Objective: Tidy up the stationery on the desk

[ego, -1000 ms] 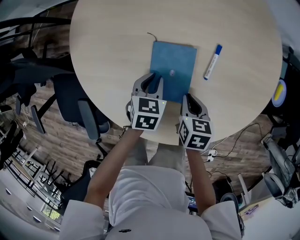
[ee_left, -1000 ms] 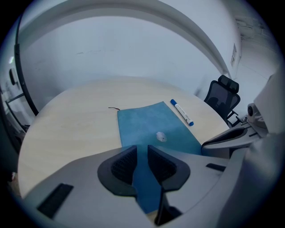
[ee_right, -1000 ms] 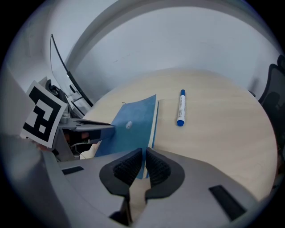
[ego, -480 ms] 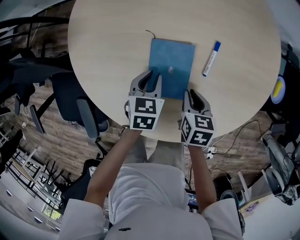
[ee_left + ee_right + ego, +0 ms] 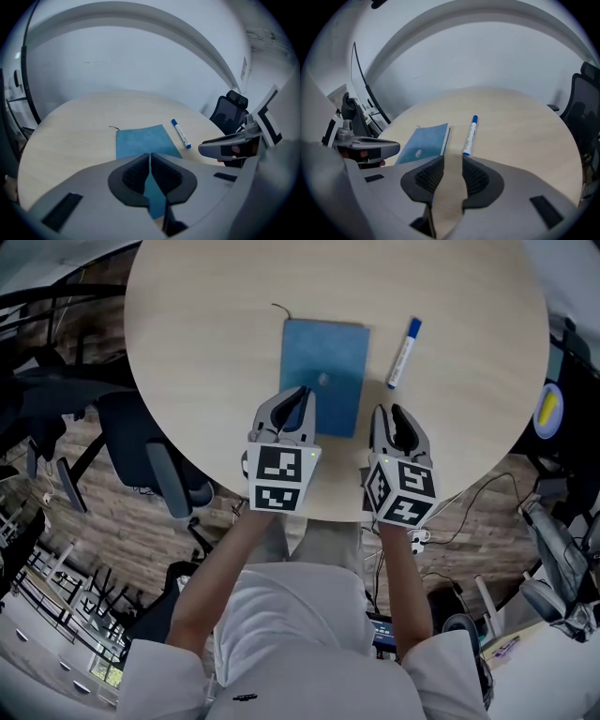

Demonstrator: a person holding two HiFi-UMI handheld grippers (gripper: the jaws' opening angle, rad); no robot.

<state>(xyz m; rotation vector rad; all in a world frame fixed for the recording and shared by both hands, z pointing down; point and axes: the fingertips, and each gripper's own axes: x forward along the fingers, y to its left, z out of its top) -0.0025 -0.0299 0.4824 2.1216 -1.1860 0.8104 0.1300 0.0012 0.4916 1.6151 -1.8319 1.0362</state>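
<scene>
— Where's the blue notebook (image 5: 323, 371)?
— Flat on the table (image 5: 206, 334), marker (image 5: 404, 352) at its 3 o'clock.
— The claws?
— Left gripper (image 5: 298, 399), at its 7 o'clock corner, just clenched, empty. Right gripper (image 5: 397, 420), at 5 o'clock, just opening, released, empty.

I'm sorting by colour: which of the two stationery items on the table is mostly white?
The marker, a white barrel with a blue cap, right of the notebook in the head view; the notebook is blue all over.
</scene>
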